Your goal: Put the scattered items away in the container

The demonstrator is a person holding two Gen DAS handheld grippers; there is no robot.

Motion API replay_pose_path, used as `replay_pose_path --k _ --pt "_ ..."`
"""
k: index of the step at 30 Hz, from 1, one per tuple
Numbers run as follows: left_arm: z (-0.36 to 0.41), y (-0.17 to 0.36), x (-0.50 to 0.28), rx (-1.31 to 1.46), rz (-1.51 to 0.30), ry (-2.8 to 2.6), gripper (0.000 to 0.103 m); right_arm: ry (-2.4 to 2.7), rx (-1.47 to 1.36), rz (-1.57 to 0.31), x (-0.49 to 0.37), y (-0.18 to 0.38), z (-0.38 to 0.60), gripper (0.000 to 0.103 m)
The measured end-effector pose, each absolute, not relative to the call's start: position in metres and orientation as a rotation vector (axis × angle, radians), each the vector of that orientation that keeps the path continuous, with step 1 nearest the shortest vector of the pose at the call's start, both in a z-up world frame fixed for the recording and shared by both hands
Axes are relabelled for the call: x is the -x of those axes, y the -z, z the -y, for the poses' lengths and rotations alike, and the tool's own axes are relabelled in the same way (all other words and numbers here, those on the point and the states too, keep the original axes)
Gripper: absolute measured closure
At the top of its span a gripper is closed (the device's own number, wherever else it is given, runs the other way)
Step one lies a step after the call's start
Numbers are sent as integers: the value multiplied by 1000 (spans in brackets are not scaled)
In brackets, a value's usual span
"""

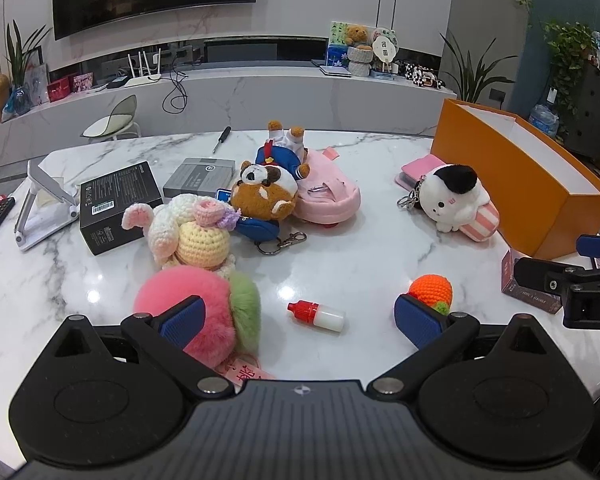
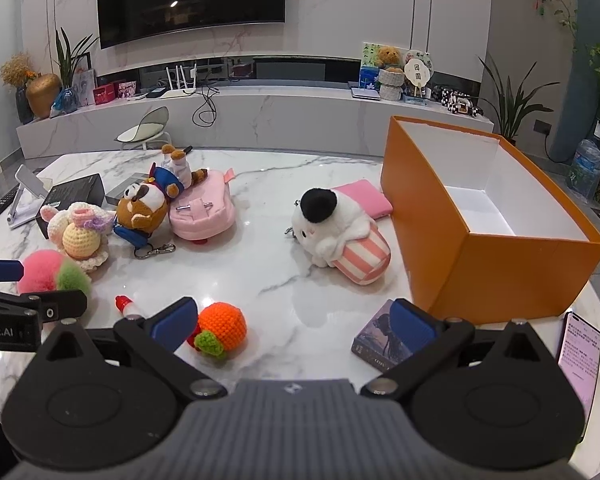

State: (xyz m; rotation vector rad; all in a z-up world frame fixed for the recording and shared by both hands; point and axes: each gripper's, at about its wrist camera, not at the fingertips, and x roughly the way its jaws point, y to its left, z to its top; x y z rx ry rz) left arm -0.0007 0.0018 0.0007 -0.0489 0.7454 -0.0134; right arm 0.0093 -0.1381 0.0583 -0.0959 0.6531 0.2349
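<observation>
Two grippers tilted down over the marble table [image 2: 276,184], side by side. Left gripper [image 1: 300,316] spread wide, empty, around the dropper bottle [image 1: 318,314]. Right gripper [image 2: 294,320] spread wide, empty, between orange crochet fruit [image 2: 222,330] and small dark box [image 2: 380,340]; orange container [image 2: 500,264] just beyond.

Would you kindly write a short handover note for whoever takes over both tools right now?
Left tool: open, empty, hovering over the small red-capped bottle.
Right tool: open, empty, with the crochet orange by its left finger and a small dark box by its right.
Orange box: on the table's right side, nothing visible inside.
Done: nothing binned yet.
Left: the plush toys, pink pouch, pink-green pompom, bottle, crochet orange, boxes.
</observation>
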Motion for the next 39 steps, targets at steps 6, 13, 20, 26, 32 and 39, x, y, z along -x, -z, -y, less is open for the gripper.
replay_pose_path --k 6,13,20,26,32,39 --pt "-2 -1 1 48 -745 13 0 -233 92 -653 -9 -58 139 0" --pt "-4 0 2 52 -743 11 0 -232 91 -655 -9 -58 140 0" --pt "-5 -1 1 51 -745 9 0 -232 92 -657 -9 -58 140 0" --pt "-4 0 1 50 -747 8 0 -231 91 -658 -9 -57 140 0" --pt "-4 0 1 50 -747 7 0 -230 92 -659 -9 -57 140 0" --pt "-4 0 2 48 -748 6 0 -231 93 -660 -9 -57 140 0"
